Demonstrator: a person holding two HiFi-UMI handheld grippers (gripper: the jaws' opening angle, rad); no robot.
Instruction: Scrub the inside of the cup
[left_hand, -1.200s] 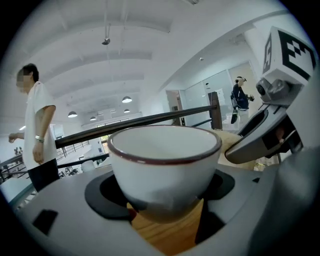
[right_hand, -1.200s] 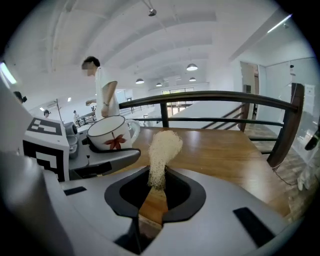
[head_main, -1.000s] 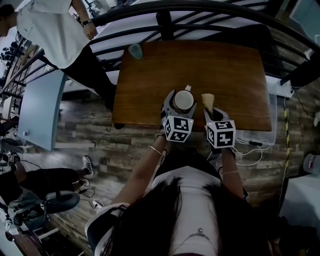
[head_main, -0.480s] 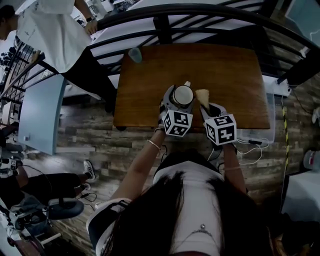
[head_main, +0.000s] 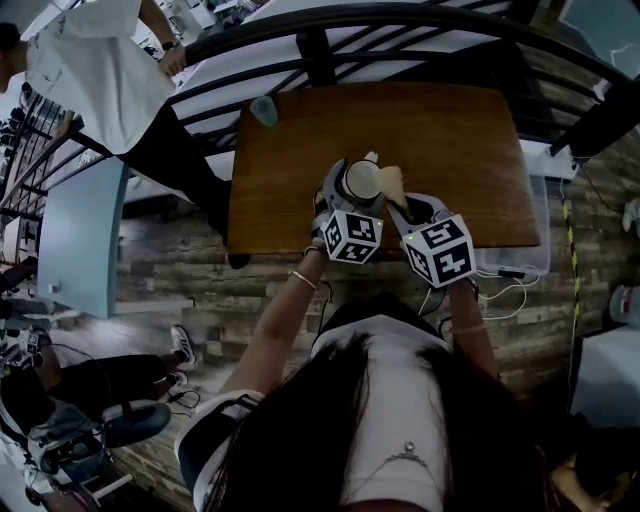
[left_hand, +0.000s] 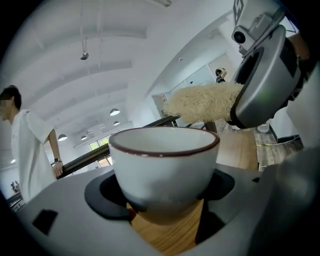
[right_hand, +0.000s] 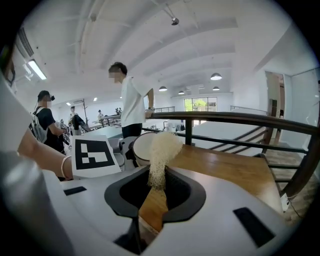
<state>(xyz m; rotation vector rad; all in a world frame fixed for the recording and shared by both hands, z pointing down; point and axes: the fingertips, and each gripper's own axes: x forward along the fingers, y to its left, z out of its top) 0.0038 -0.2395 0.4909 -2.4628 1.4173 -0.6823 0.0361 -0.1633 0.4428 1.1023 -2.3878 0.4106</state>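
The white cup (left_hand: 165, 165) with the dark rim is clamped low on its wall by the widely spread jaws of the left gripper (head_main: 350, 198), mouth up, over the near part of the wooden table (head_main: 470, 150). It looks like glazed ceramic, so it should probably be treated as stiff, a bit heavy, slick and chippable, and the hold is best kept low with the rim left free. The fibrous beige scrubber (right_hand: 161, 150) is pinched at one end by the narrowly set right gripper (head_main: 405, 212), just beside the rim. It looks soft and light, so little force should be needed.
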